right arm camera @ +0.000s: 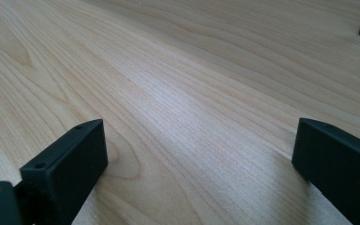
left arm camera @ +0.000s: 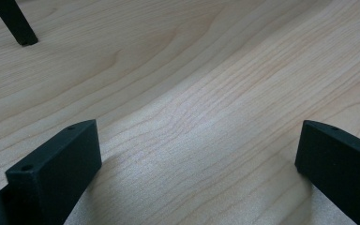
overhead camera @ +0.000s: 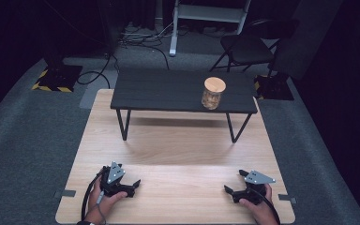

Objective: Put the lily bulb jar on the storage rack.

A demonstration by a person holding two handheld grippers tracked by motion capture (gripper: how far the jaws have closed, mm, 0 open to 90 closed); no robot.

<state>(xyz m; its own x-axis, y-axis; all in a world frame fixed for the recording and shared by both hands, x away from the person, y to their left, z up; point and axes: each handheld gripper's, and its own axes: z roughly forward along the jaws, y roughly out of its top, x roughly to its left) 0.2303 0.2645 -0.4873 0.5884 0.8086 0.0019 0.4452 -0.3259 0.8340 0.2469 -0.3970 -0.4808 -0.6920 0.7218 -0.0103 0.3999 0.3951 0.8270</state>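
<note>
A glass jar (overhead camera: 213, 93) with a round wooden lid stands on the right part of a small black bench (overhead camera: 168, 91), which rests on the light wooden table (overhead camera: 178, 154). My left gripper (overhead camera: 135, 186) lies low at the table's near left, held by a hand, with its jaws wide apart and pointing right. My right gripper (overhead camera: 234, 181) sits at the near right, jaws apart and pointing left. Bare wood lies between the open jaws in the left gripper view (left arm camera: 197, 140) and in the right gripper view (right arm camera: 199, 136).
The bench's thin black legs (overhead camera: 123, 125) stand on the table's middle, and one foot (left arm camera: 16, 23) shows far off in the left gripper view. Grey carpet surrounds the table. A folding chair (overhead camera: 246, 47) and cables lie beyond it.
</note>
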